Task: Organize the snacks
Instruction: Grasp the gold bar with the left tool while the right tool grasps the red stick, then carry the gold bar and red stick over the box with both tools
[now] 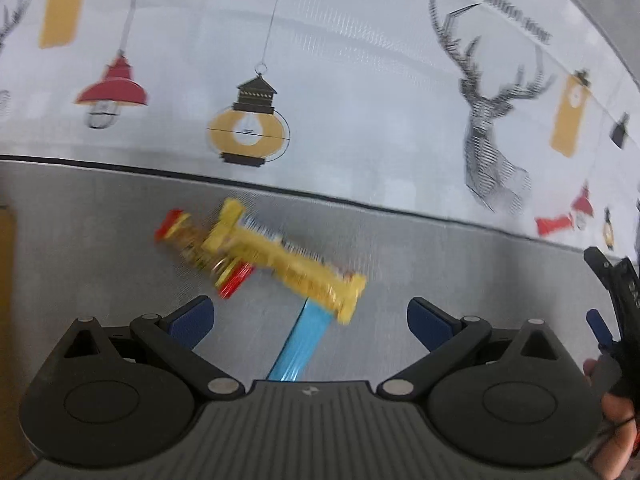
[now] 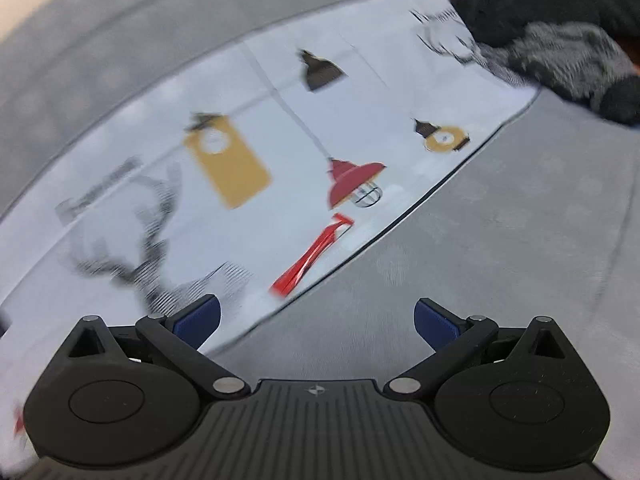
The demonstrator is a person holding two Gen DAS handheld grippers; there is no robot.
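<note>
Left wrist fisheye: the left gripper [image 1: 308, 322] is seen with its blue-padded fingers [image 1: 191, 322] spread wide and nothing held between them; it hangs over a grey fabric surface [image 1: 100, 248]. Ahead of the fingers, on that grey surface and near the dark-piped edge where a printed cloth [image 1: 360, 100] begins, three snacks are found close together; all are blurred. A yellow snack packet [image 1: 288, 260] lies on a slant; a red-and-gold snack packet [image 1: 200, 246] lies just beside its far end, and whether the two overlap cannot be told; a blue snack stick [image 1: 298, 350] runs from under the yellow packet's near end toward the gripper body. The cloth is printed with lamps, lanterns, tags and a stag's head. At the right edge of this view a part of the right gripper [image 1: 612, 304] and some of the hand [image 1: 618, 436] holding it are seen.

Right wrist fisheye: the right gripper [image 2: 316, 322] is likewise shown fully spread, with nothing in its grasp; the picture is heavily blurred. A red snack packet [image 2: 310, 256] lies on the printed cloth [image 2: 120, 220], close to the cloth's piped edge beside the grey surface [image 2: 500, 240]; it is ahead of the fingers and apart from them. A dark furry item [image 2: 560, 28] rests at the far right corner; what it is cannot be told.
</note>
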